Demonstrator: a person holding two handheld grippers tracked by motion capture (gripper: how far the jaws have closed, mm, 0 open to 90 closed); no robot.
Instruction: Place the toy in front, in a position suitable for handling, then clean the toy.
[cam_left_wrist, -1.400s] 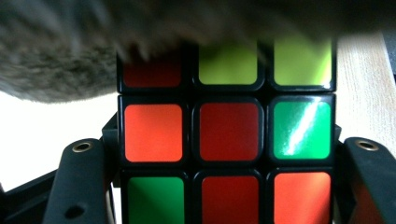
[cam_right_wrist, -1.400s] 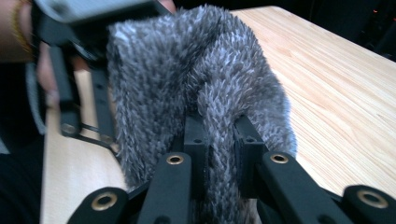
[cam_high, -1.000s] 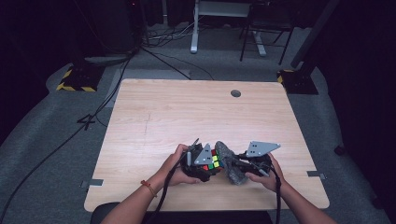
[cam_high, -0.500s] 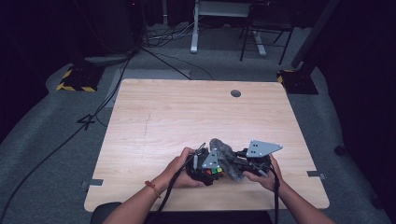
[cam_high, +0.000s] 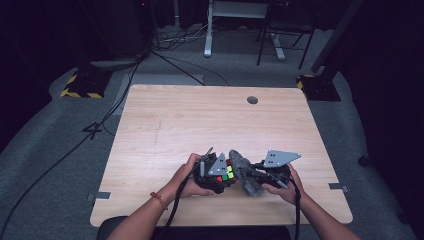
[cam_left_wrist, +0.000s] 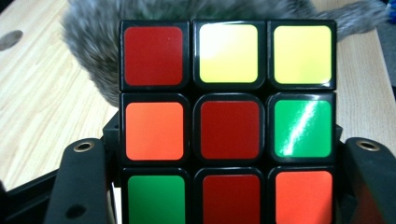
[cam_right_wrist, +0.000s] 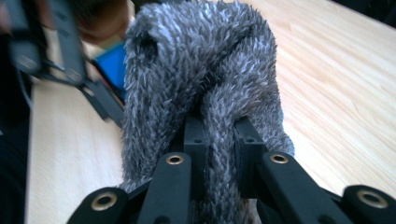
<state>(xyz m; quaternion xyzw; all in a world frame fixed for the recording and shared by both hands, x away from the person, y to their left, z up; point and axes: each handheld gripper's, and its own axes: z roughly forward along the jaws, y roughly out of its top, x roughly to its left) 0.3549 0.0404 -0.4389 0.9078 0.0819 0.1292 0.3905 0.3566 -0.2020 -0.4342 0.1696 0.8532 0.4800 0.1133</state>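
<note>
The left tongs (cam_high: 220, 176) are squeezed onto a plastic puzzle cube with black edges and coloured square stickers (cam_left_wrist: 228, 122). In the left gripper view the cube sits between the two black jaws at the bottom of the frame. Its face shows red, yellow, orange and green squares. The right tongs (cam_right_wrist: 219, 149) are pinching a fuzzy grey stuffed toy (cam_right_wrist: 205, 84). In the right gripper view the jaws press close together on a thin part of the fur at the lower middle of the frame, and the rest of the toy stands up above them.

In the high view the cube (cam_high: 226, 172) and the grey toy (cam_high: 246, 172) are in the lower middle of the frame, touching or just beside each other. The person's left hand (cam_high: 187, 175) and right hand (cam_high: 282, 182) hold the tongs from either side.

The surface (cam_high: 200, 120) is pale wood with a small dark round hole (cam_high: 252, 100) near its far edge. Around it is grey floor (cam_high: 55, 150), and the room behind is dark. Black cables (cam_high: 170, 55) lie on the floor at the upper left, with table legs at the top.

There are two tongs, one cube, one toy and two hands.
</note>
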